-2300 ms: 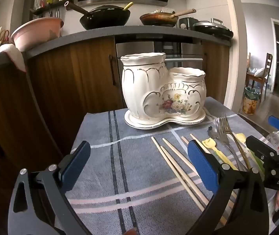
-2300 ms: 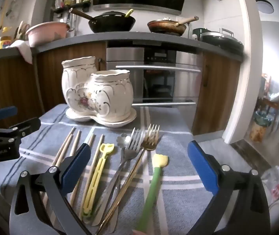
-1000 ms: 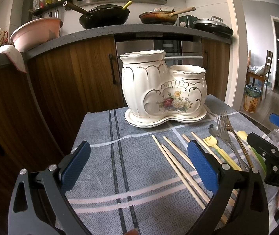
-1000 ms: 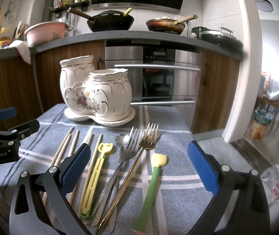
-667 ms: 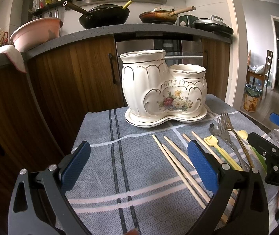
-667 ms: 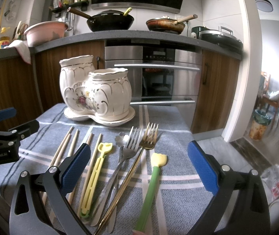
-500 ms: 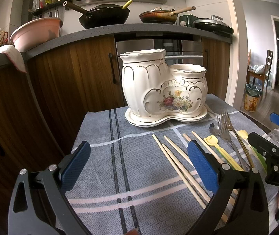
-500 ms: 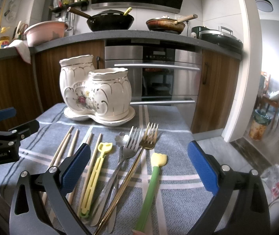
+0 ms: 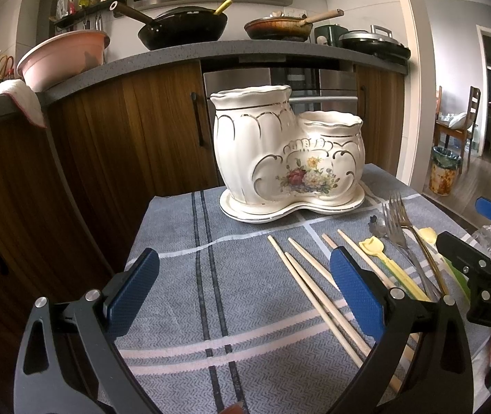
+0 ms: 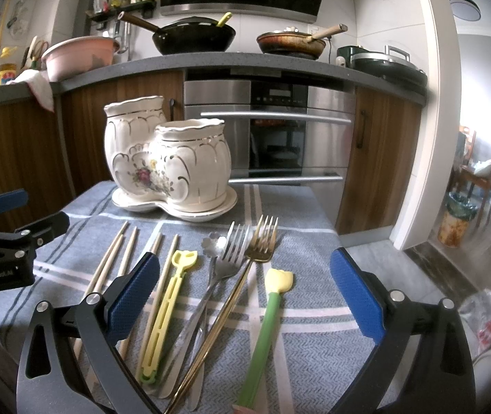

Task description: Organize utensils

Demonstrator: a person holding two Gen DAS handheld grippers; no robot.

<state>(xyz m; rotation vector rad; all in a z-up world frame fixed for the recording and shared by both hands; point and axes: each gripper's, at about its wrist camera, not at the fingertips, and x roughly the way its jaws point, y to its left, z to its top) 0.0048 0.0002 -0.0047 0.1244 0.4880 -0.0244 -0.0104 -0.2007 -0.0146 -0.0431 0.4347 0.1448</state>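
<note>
Ceramic, cream with gold trim and a flower decal: that's the utensil holder (image 9: 288, 153), a 2-pot piece on a matching saucer, sitting at the far end of the bench on a grey-blue striped cloth (image 9: 231, 293). Both pots look empty from these angles.

All the utensils are lying flat on the cloth nearer the cameras, handles pointing back toward the person. From left: 4 wooden chopsticks (image 10: 114, 258), a yellow plastic pick-type thing (image 10: 167, 305), a small flower-headed spoon (image 10: 212, 243), a silver fork (image 10: 226, 262), a gold fork (image 10: 257, 252) and a green-handled tool with a pale yellow tip (image 10: 267, 314). The 2 forks and the spoon overlap a bit around their handles.

The left gripper (image 9: 245, 296) hovers over bare cloth left of the chopsticks, jaws spread wide with nothing in them. The right gripper (image 10: 245, 296) sits above the fork handles and the green tool, jaws also wide apart and empty, not touching anything. Each gripper pokes into the edge of the other's view.
</note>
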